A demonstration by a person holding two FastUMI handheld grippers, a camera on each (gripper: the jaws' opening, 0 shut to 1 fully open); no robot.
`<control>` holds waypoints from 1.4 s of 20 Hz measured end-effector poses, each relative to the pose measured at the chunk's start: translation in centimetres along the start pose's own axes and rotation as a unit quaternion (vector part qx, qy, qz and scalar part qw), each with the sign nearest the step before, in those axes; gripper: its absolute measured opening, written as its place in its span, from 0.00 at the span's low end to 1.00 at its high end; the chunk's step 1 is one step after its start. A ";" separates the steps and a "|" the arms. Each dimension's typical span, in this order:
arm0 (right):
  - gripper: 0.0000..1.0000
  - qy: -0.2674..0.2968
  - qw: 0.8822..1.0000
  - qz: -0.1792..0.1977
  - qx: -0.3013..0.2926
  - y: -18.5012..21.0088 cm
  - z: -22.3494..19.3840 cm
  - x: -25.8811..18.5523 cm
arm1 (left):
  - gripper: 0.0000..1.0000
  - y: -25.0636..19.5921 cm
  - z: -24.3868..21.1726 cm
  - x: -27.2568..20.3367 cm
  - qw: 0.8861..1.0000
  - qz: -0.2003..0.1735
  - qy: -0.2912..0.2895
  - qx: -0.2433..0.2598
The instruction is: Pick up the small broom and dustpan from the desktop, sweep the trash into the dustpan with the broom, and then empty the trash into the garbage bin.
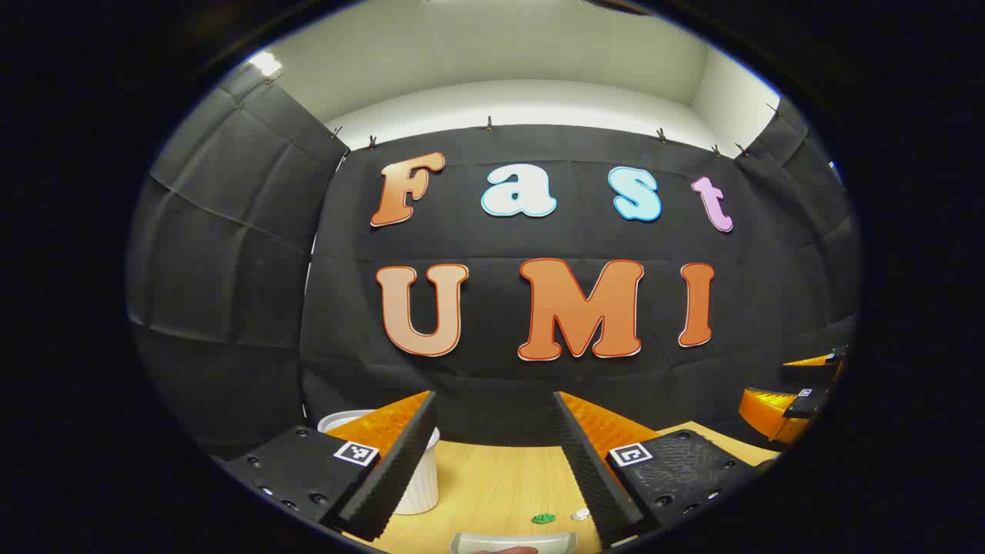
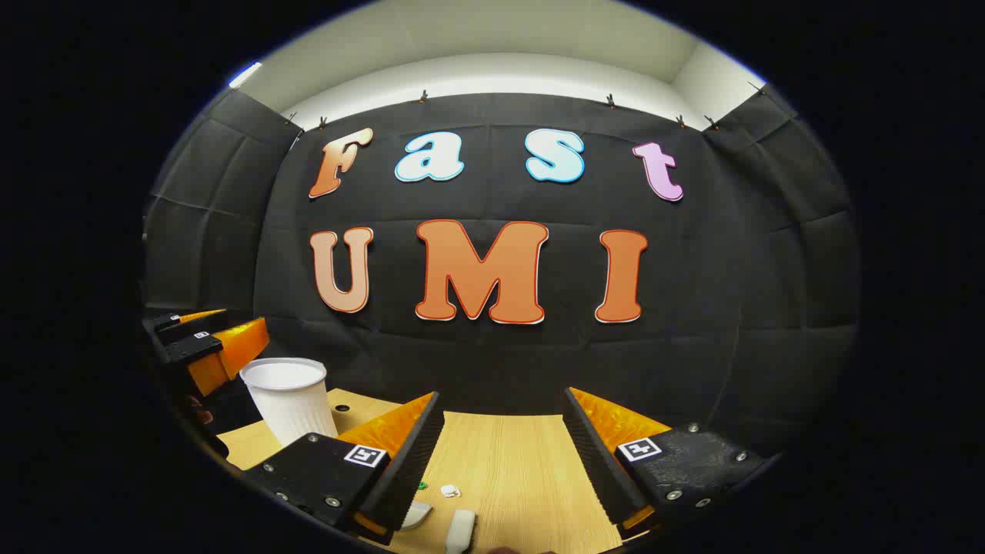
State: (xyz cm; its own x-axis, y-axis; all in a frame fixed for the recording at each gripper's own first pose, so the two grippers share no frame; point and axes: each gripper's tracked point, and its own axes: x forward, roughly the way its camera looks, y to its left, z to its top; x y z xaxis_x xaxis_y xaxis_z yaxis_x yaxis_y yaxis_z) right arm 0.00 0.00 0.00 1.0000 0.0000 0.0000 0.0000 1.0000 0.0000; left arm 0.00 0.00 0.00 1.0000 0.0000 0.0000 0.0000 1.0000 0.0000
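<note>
1. The dustpan (image 1: 514, 543) lies low on the desktop (image 1: 492, 485), trash (image 1: 543, 518) just beyond it, garbage bin (image 2: 291, 400) farther left.
2. The left gripper (image 1: 492, 462) and right gripper (image 2: 500, 462) hang above with fingers apart, holding nothing.
3. A careless descent could scatter the scraps.

— What carries everything?
— A light wooden desktop (image 2: 508, 462) with fine grain.
— And on it?
— A white ribbed plastic bin (image 2: 288, 400), a small green scrap (image 1: 543, 518), a crumpled white scrap (image 2: 449, 489), and a pale grey dustpan edge (image 1: 514, 542).
</note>
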 end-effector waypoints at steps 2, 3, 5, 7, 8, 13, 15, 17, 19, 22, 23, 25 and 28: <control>0.94 -0.005 1.000 0.003 0.005 0.1 0.1 0.0 | 0.93 -0.7 -0.3 -0.1 1.000 -0.003 0.005 -0.009; 0.93 -0.005 1.000 0.002 0.008 0.0 -0.1 0.0 | 0.93 -0.9 -0.6 0.1 1.000 -0.005 0.008 -0.007; 0.93 -0.005 1.000 0.002 0.016 0.2 0.0 0.2 | 0.93 -1.6 -1.1 0.2 1.000 -0.008 0.014 -0.002; 0.93 -0.011 1.000 0.000 0.015 0.3 0.3 0.1 | 0.93 -2.2 -1.3 0.2 1.000 -0.014 0.017 0.003; 0.93 -0.013 1.000 -0.002 0.013 0.2 0.3 0.1 | 0.93 -2.4 -1.3 0.2 1.000 -0.016 0.019 0.007; 0.93 -0.014 1.000 -0.006 0.006 -0.2 0.4 -0.3 | 0.94 -3.1 -1.7 0.0 0.999 -0.021 0.024 0.003; 0.93 -0.014 1.000 -0.007 0.007 -0.3 0.4 -0.6 | 0.93 -3.3 -1.8 -0.2 0.999 -0.022 0.024 0.002; 0.93 -0.009 1.000 -0.010 0.006 -0.5 0.0 -0.7 | 0.93 -3.5 -1.8 -0.4 0.999 -0.023 0.025 0.003; 0.93 -0.008 1.000 -0.013 0.006 -0.6 0.0 -1.0 | 0.93 -3.8 -1.9 -0.5 0.999 -0.026 0.027 0.003; 0.93 -0.010 1.000 -0.012 0.007 -0.6 0.3 -1.1 | 0.93 -4.0 -2.1 -0.7 0.999 -0.027 0.031 0.004; 0.93 -0.011 1.000 -0.012 0.007 -0.8 0.3 -1.3 | 0.93 -4.1 -2.1 -0.7 0.999 -0.028 0.032 0.004; 0.93 -0.011 1.000 -0.010 0.006 -0.6 0.2 -1.3 | 0.93 -4.2 -2.1 -0.9 0.999 -0.029 0.035 0.006; 0.93 -0.005 1.000 -0.008 0.006 -0.8 -0.1 -1.3 | 0.93 -4.4 -2.0 -1.0 0.999 -0.028 0.036 0.008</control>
State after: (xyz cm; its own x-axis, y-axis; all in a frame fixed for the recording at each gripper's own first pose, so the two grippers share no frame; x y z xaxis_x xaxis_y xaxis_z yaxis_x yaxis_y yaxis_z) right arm -1.28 -0.78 -0.10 0.9998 -0.0170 0.0100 0.0169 0.9998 0.0115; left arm -1.03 -4.37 -2.00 0.9958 -0.0560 -0.0721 0.0571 0.9983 0.0135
